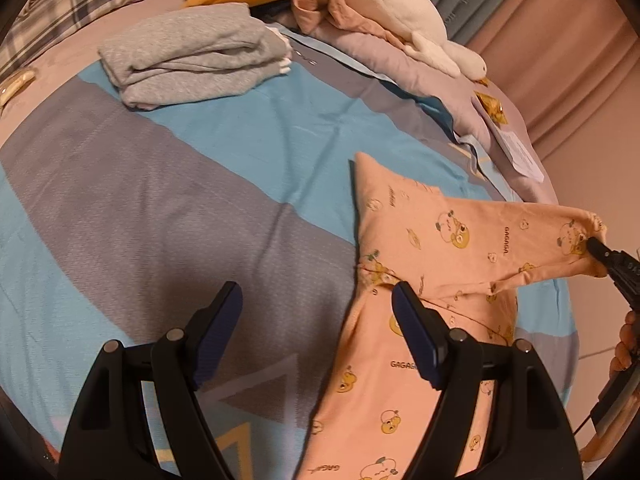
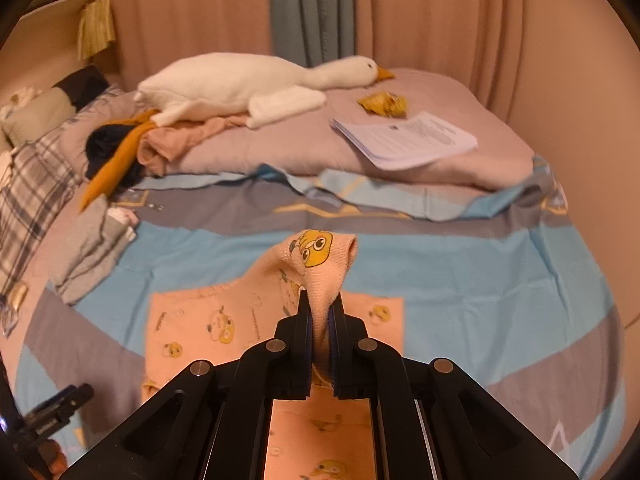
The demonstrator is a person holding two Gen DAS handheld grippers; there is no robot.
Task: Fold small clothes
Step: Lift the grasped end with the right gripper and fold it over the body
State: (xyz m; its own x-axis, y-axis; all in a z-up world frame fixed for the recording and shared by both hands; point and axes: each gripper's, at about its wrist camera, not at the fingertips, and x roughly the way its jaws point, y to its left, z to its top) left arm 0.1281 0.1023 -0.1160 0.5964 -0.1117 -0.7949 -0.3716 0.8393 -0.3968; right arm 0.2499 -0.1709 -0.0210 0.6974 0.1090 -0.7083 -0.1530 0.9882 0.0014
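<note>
Peach top looks like soft matt knit cotton, grippers matt black plastic, goose fuzzy plush, bedsheet smooth woven.

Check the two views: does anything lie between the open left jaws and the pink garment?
Nothing visible does. The left gripper hovers open at the pink garment, one finger already over the cloth. The right gripper is shut on its sleeve.

Warm, dim indoor light tinted both views; fisheye bending darkened the corners, and the goose looked slightly blurred.
</note>
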